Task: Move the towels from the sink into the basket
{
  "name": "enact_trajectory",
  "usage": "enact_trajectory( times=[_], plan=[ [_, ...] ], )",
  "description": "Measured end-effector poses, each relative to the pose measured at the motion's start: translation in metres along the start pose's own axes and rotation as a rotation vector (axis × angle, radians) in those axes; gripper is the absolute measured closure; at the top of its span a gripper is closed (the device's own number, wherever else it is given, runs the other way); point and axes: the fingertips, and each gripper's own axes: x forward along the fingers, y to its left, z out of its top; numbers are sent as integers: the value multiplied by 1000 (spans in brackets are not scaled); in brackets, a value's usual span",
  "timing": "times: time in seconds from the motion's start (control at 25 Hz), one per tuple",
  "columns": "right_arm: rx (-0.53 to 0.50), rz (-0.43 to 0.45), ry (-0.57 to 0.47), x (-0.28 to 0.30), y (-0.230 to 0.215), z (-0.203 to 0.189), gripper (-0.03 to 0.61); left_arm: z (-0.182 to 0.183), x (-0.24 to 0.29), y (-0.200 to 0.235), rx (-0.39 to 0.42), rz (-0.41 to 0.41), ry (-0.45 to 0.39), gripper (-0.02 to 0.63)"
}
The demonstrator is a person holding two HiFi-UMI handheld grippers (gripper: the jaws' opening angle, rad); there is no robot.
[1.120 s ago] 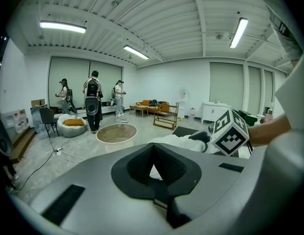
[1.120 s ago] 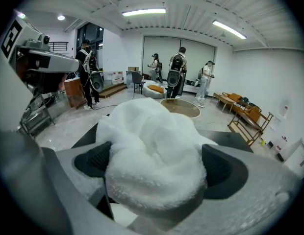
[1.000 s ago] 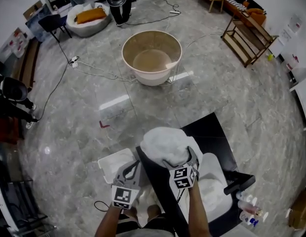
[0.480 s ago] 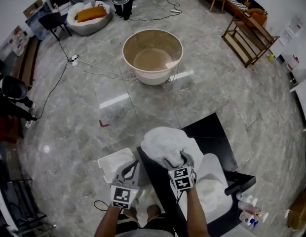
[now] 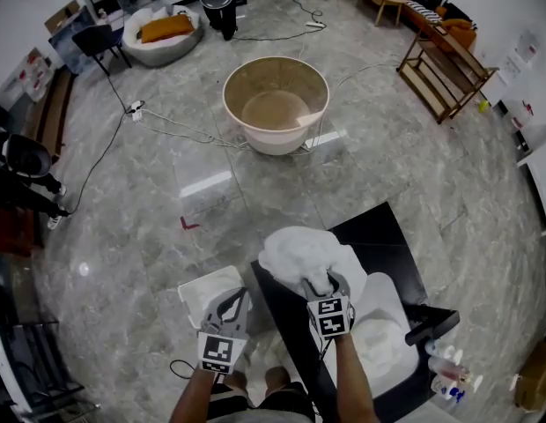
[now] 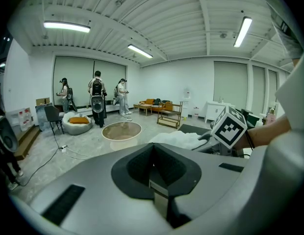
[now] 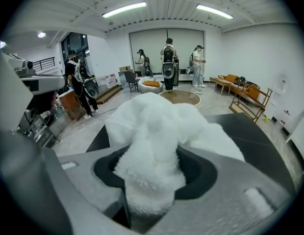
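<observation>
A crumpled white towel [image 5: 301, 250] lies heaped on the black counter [image 5: 383, 236], at its far corner. My right gripper [image 5: 324, 283] reaches into the towel's near side. Its jaws have just been closing and now pinch a thick fold of the towel [image 7: 154, 131], which bulges up between them in the right gripper view [image 7: 151, 182]. More white cloth lies in the white sink [image 5: 385, 282] to the right. My left gripper [image 5: 232, 298] hovers left of the counter, and its jaws meet with nothing between them [image 6: 154, 180]. The round beige basket [image 5: 276, 104] stands on the floor far ahead.
A white bin [image 5: 205, 289] sits below my left gripper. A black faucet [image 5: 431, 324] and bottles [image 5: 446, 377] stand at the sink's right. Cables [image 5: 180, 130] trail across the floor by the basket. A wooden rack [image 5: 445, 69] stands far right, and people [image 7: 167, 62] at the far wall.
The right gripper's jaws went from wide apart around the towel to pinching a fold of it. The left gripper has stayed where it was.
</observation>
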Motion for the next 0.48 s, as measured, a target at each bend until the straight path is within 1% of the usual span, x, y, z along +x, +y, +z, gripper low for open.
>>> enact_trajectory(
  times=[0.16, 0.24, 0.36, 0.48],
  plan=[
    [34, -9, -14, -3, -1, -1, 354, 5, -11, 6, 9, 11, -18, 604],
    [46, -22, -43, -12, 0, 3, 359, 11, -19, 7, 14, 17, -31, 604],
    [63, -37, -112, -33, 5, 20, 367, 22, -34, 14, 25, 29, -54, 604],
    [67, -50, -184, -58, 16, 46, 368, 35, -50, 25, 32, 45, -80, 604]
  ],
)
